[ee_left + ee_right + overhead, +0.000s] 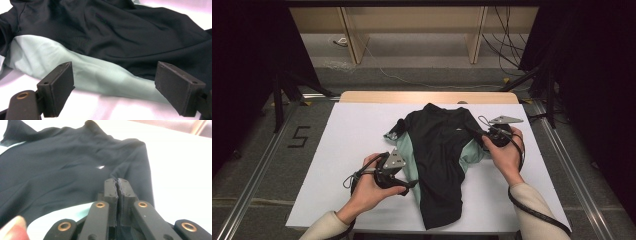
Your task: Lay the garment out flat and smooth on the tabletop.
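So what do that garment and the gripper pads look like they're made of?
Garment: thin, smooth knit, likely synthetic; black with mint panels, soft folds, faint sheen. Left gripper pads: matte black blocks, apparently hard rubber or plastic, with a dull, grainy surface.

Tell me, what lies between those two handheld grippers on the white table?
In the high view, a crumpled black and mint-green fabric garment lies between the left gripper and the right gripper.

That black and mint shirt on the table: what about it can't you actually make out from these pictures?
- Shirt, high view: its underside and any folded-under sleeve lie hidden beneath its own black front.
- Right gripper, right gripper view: the jaws are pressed together at the shirt's edge; whether cloth is pinched between them cannot be told.
- Left gripper, left gripper view: the shirt runs off the top and right edges.
- Small pale mark on the chest, high view: too small to read.
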`<state>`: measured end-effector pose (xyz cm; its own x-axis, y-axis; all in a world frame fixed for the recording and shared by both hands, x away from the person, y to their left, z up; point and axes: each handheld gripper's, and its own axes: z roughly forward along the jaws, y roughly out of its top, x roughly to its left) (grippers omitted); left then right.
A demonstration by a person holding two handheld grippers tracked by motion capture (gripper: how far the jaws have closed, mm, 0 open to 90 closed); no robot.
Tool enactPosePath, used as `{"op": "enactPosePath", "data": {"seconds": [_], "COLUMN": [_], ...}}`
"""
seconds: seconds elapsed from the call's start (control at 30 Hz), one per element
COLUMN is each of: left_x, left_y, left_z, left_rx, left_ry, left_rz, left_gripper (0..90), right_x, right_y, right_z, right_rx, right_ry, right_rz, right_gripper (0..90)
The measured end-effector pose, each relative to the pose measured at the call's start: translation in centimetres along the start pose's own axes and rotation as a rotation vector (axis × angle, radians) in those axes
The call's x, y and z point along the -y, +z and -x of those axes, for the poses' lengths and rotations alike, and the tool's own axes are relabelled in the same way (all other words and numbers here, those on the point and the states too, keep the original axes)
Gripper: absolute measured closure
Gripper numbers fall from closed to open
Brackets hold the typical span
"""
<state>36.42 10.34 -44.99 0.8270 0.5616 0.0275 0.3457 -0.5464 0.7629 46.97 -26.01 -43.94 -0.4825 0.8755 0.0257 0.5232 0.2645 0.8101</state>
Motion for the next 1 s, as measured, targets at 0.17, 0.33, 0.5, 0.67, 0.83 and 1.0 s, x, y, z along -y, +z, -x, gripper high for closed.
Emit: {"op": "enactPosePath", "data": {"seconds": [0.17,0.33,0.5,0.67,0.83,1.0], "left_x": [-0.2,-0.5,-0.4,-0.3,-0.6,-0.7], "left_y": [0.1,0.2,0.4,0.5,0.8,1.4], "left_z": [0.6,1.1,1.1,1.4,2.4,3.8], "left_rx": [0.016,0.030,0.032,0.043,0.079,0.131], "left_ry": [0.015,0.040,0.039,0.044,0.067,0.100], "left_rz": [0.000,-0.004,-0.009,-0.015,-0.022,-0.036], "left_gripper": [16.2,16.2,16.2,16.2,17.1,19.4], "right_x": [-0.9,-1.1,-0.5,-0.4,0.2,1.3], "right_y": [-1.1,-0.7,-0.5,-1.3,-1.1,-2.2], "right_z": [2.2,5.0,6.6,6.6,4.3,0.4], "right_rx": [0.097,0.227,0.342,0.391,0.273,0.078], "right_ry": [-0.019,-0.058,-0.075,-0.106,-0.165,-0.151], "right_rz": [0.049,0.050,0.040,0.050,0.009,-0.001], "right_gripper": [86.8,86.7,82.5,77.7,73.3,70.7]}}
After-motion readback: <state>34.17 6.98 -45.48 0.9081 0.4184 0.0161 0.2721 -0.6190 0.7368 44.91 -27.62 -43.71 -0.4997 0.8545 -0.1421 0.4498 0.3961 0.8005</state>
